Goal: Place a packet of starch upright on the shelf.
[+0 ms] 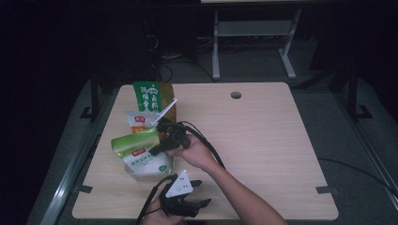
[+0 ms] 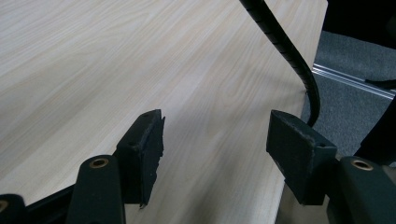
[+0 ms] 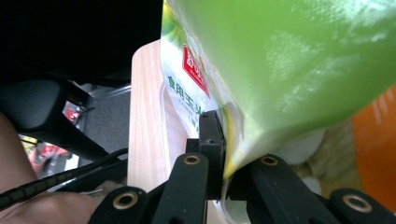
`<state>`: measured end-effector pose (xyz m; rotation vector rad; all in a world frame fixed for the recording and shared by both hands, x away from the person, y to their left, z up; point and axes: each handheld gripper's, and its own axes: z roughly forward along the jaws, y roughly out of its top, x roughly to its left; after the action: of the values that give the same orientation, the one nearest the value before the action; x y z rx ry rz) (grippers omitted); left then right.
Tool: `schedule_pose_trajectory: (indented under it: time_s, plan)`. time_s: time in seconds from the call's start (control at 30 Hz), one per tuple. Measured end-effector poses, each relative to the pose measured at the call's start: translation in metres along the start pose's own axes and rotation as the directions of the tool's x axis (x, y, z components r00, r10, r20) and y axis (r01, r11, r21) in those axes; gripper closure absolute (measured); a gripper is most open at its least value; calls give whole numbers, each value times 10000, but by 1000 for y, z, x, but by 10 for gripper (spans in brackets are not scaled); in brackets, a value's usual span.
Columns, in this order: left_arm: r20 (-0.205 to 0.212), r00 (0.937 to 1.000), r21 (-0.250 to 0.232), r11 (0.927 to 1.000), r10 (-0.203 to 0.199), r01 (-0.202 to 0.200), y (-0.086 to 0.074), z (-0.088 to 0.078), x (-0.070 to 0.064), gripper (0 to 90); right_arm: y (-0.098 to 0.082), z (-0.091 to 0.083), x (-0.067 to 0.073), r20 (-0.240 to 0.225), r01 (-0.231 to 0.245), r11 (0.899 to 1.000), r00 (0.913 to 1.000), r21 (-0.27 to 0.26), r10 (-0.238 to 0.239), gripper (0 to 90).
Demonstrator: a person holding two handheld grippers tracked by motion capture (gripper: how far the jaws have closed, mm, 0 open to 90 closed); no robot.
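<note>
The right claw (image 1: pixel 157 149) is clenching the edge of a green-and-white pouch (image 1: pixel 141 149), which is lying over a clear tray (image 1: pixel 141 176) at the counter's (image 1: pixel 263 140) left side, in front of the orange bag (image 1: pixel 155 96). The pouch is looking soft, glossy and likely slippery, sagging under loose contents, so gripping its flat sealed edge seems safest. The left claw (image 2: pixel 215 140) is hanging released near the counter's front edge.
</note>
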<state>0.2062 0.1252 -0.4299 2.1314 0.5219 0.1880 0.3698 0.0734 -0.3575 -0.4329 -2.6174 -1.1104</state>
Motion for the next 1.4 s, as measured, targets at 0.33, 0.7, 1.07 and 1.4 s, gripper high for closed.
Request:
schedule_pose_trajectory:
  time_s: [0.33,0.7,1.07,1.4]
  plan:
    - [-31,10000,58,10000,-44,45,-1,1,1,359,-9,-2,-2,-28,-135,9999,9999,-49,135,861]
    - [-176,9998,86,9999,-91,93,-1,1,6,351,-14,-22,0,75,-352,9972,9993,-656,358,689]
    - [-246,9996,166,9998,-130,134,-1,1,9,335,-31,-48,-6,448,-469,9943,9977,-958,514,576]
    - [-283,9995,126,9998,-158,162,0,-1,10,330,-47,-69,-11,798,-730,9906,9934,-1156,825,557]
